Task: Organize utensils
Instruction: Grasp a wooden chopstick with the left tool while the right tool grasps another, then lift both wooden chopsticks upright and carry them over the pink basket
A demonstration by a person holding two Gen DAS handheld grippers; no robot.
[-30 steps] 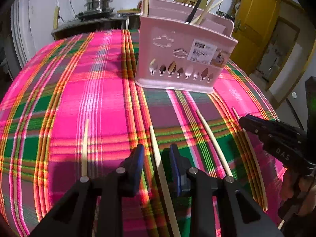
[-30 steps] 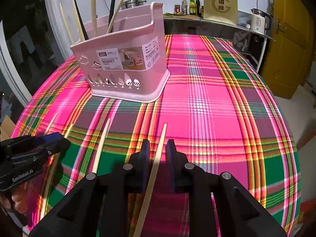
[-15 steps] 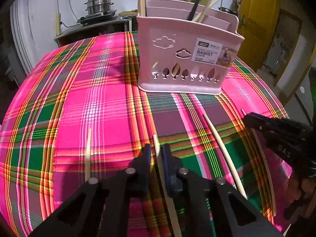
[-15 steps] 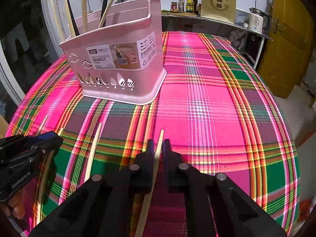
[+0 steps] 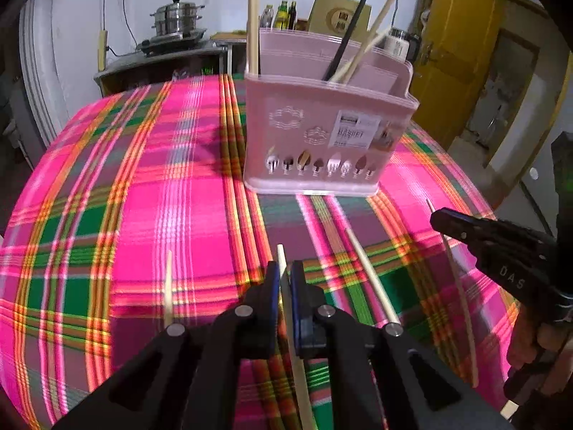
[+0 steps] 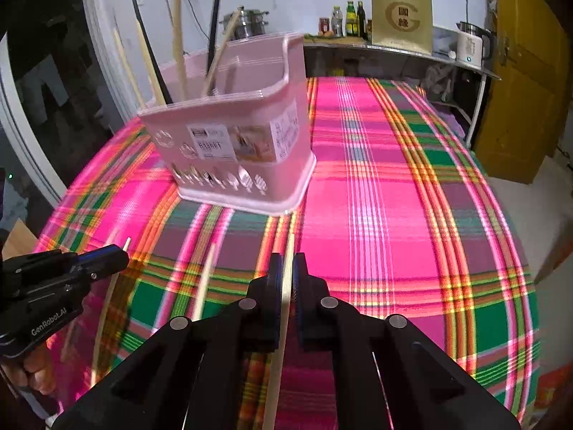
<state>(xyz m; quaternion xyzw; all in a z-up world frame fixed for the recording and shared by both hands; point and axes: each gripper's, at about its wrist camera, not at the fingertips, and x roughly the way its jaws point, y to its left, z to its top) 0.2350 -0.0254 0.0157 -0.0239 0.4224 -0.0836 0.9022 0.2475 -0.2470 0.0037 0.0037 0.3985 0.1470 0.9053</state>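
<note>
Both hand-held grippers, open a second ago: left (image 5: 285, 279) and right (image 6: 287, 274) are now clamping one chopstick (image 5: 283, 261) (image 6: 288, 261) each, long axes running up-frame toward basket (image 5: 322, 143), sitting upper centre on surface (image 5: 143, 186), slightly nearer the left.

A table under a bright pink, green and orange plaid tablecloth (image 5: 172, 193) carries everything. At its far middle stands a pink plastic utensil basket (image 5: 322, 136). On the near part lie pale wooden chopsticks, well apart: one at the left (image 5: 167, 286), one right of centre (image 5: 369, 276), one at the far right (image 5: 462, 301).
</note>
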